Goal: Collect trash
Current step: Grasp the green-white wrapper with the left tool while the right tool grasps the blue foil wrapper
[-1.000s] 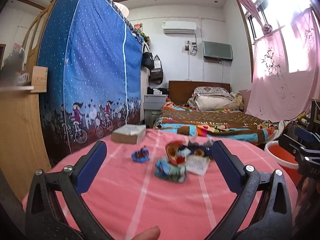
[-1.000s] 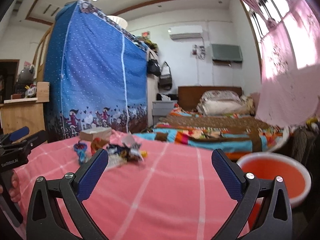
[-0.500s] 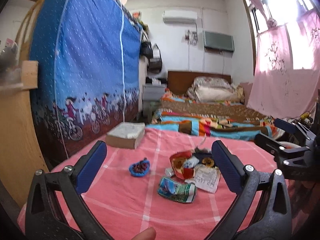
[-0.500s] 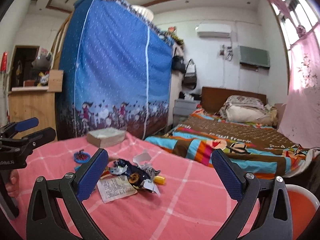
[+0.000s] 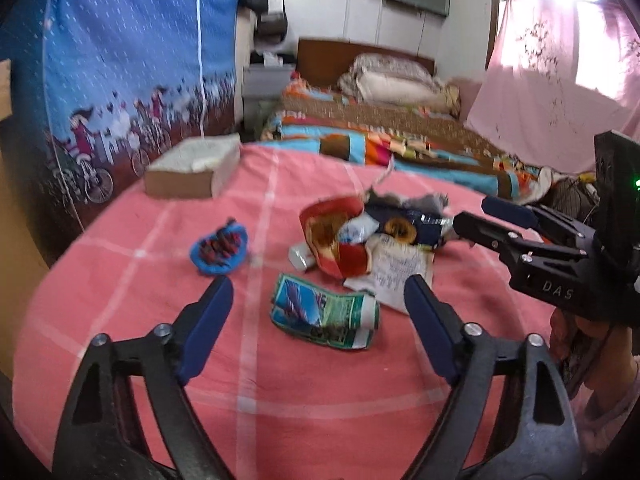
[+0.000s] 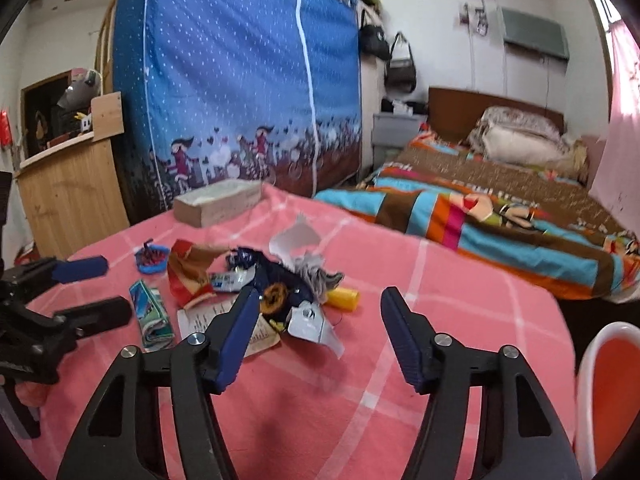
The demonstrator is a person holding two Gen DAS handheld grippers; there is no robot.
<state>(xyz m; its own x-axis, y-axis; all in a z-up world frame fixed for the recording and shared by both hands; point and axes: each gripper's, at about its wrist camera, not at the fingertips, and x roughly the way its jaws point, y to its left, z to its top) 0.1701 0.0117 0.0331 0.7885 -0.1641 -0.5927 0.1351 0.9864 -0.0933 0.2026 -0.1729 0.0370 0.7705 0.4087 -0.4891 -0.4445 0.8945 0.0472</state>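
So there's a heap of trash (image 5: 372, 236) mid-table on the pink checked cloth (image 5: 280, 384). My left gripper (image 5: 318, 316) has jaws closing with nothing pinched, the green-blue packet (image 5: 324, 312) lying between them. My right gripper (image 6: 320, 326) is closing too, empty, hovering by a silver wrapper (image 6: 310, 320), I think foil. Orange basin (image 6: 608, 396) sits at the right.

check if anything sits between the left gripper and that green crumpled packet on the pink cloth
Nothing visible does. The green packet lies apart from the pile, with only bare pink cloth before the left gripper, whose empty jaws are closing.
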